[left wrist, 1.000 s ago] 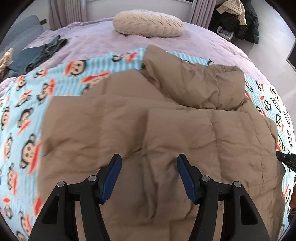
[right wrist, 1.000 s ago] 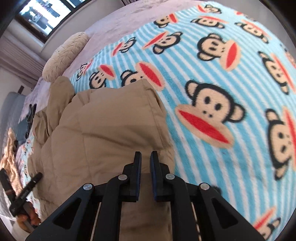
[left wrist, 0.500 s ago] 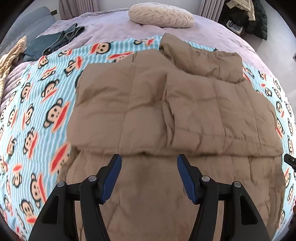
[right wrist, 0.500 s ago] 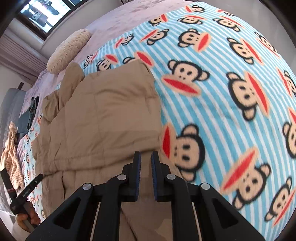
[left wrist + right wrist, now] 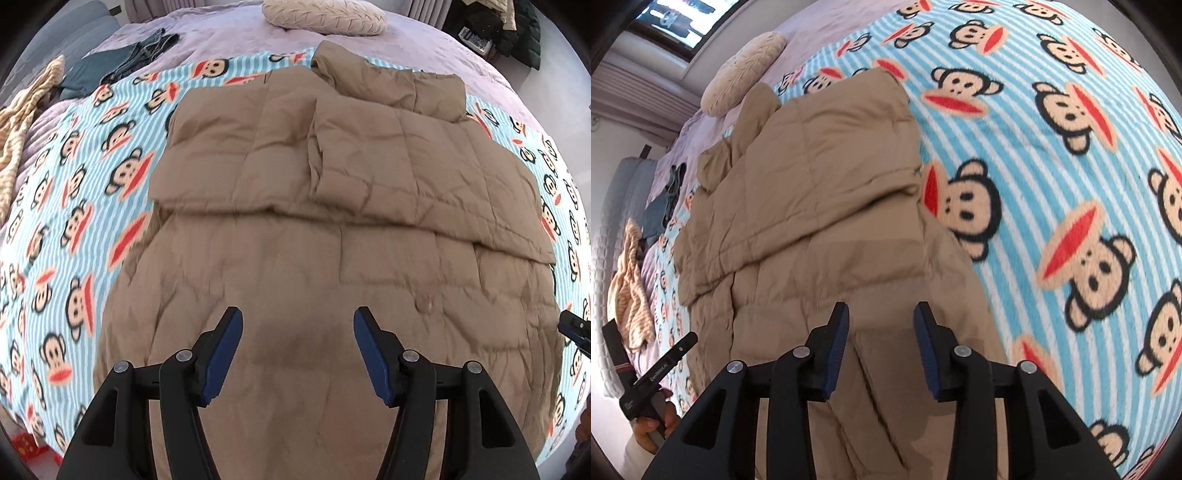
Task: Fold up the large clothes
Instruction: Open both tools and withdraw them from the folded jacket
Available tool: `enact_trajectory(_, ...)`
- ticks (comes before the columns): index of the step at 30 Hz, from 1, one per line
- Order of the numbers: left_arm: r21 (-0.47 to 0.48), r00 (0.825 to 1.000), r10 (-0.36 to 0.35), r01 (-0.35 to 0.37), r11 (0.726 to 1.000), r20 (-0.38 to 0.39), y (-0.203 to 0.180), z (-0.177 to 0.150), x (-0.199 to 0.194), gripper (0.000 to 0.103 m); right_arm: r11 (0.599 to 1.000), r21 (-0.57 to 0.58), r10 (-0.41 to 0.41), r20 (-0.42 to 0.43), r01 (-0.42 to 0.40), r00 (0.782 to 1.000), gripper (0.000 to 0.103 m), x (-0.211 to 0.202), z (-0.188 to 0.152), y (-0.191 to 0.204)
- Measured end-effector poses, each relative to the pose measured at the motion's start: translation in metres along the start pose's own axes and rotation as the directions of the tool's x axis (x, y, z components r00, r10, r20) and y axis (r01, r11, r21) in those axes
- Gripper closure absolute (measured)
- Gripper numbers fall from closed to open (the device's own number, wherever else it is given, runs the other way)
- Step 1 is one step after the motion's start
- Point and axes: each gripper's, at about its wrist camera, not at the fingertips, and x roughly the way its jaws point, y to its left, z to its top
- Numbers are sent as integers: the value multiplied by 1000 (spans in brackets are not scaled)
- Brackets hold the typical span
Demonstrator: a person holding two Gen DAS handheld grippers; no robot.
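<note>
Tan quilted coat (image 5: 332, 206) spread across the middle of the bed, on a monkey-print blanket (image 5: 92, 192), collar end toward the far edge by the round pillow (image 5: 325, 16), both sleeves folded in over the chest, lower hem toward the near edge. Left gripper (image 5: 297, 350) spread wide above the lower part of the coat, holding nothing. Right gripper (image 5: 881, 347) parted to a moderate gap over the coat's right hem side, also holding nothing, blue pads clear of the fabric. Probably between folds, with the hem-to-collar fold yet to come. Risks from here: puffy, slippery filling likely to spring back, so a shallow pinch on the hem may catch only the top layer and leave the back panel behind; uneven lifting between the two sides could skew the fold or drag the tucked sleeves loose; pulling low across the blanket may bunch it under the coat.
</note>
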Motion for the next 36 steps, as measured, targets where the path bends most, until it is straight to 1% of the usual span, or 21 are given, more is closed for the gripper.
enact_trajectory(1, -9, 1000, 4, -4, 1000, 0, 0, -4, -2, 21, 1000, -2, 3, -2, -3, 1000, 56, -1, -2, 0)
enact_trajectory(2, -21, 1000, 11, -11, 1000, 7, 0, -8, -5, 7, 1000, -8, 6, -5, -6, 1000, 54, -3, -3, 0)
enact_trajectory(3, -37, 999, 21, -20, 999, 24, 0, -13, -11, 6, 1000, -14, 9, -10, -9, 1000, 53, -5, -5, 0)
enact_trajectory(7, -58, 999, 25, -23, 998, 21, -1, -29, -23, 6, 999, -26, 18, -32, -19, 999, 46, -9, -13, 0)
enact_trajectory(9, -66, 1000, 20, -19, 998, 19, 0, -38, -29, 6, 999, -34, 20, -42, -22, 999, 46, -13, -19, 3)
enact_trajectory(10, -68, 1000, 23, -22, 997, 17, 0, -41, -31, 6, 999, -36, 22, -44, -23, 999, 44, -14, -20, 3)
enact_trajectory(11, -72, 1000, 25, -24, 997, 13, 2, -45, -34, 6, 999, -38, 25, -48, -27, 999, 39, -16, -24, 5)
enact_trajectory(13, -78, 1000, 22, -21, 997, 7, 6, -51, -39, 6, 999, -41, 34, -51, -36, 998, 36, -19, -31, 9)
enact_trajectory(15, -85, 1000, 14, -14, 996, 2, 11, -58, -45, 6, 998, -41, 37, -55, -40, 998, 29, -21, -39, 14)
enact_trajectory(16, -84, 1000, 11, -11, 996, 0, 12, -61, -47, 6, 998, -35, 45, -55, -47, 997, 23, -21, -44, 17)
enact_trajectory(19, -74, 1000, 8, -9, 997, -4, 22, -71, -53, 5, 998, -14, 58, -53, -59, 997, 22, -23, -56, 24)
enact_trajectory(20, -71, 1000, 8, -8, 997, -6, 26, -74, -55, 0, 998, -7, 59, -50, -59, 997, 22, -24, -62, 27)
enact_trajectory(21, -67, 1000, 5, -6, 998, -6, 30, -78, -55, 0, 998, 0, 60, -44, -60, 997, 22, -25, -68, 31)
enact_trajectory(22, -63, 1000, 2, -2, 998, -10, 34, -81, -56, 0, 998, 6, 61, -39, -61, 997, 18, -26, -74, 35)
enact_trajectory(25, -45, 1000, -1, 0, 999, -30, 46, -93, -56, 0, 998, 23, 61, -32, -61, 998, 18, -29, -92, 43)
enact_trajectory(30, -1, 999, 1, -1, 1000, -44, 66, -116, -64, 0, 996, 62, 73, -42, -70, 996, 15, -28, -130, 54)
enact_trajectory(34, 1, 998, -3, 3, 1000, -59, 84, -131, -67, 0, 989, 122, 93, -50, -87, 994, 15, -25, -154, 55)
enact_trajectory(36, 0, 998, -8, 8, 1000, -68, 91, -138, -68, 0, 984, 153, 94, -36, -88, 995, 15, -27, -166, 54)
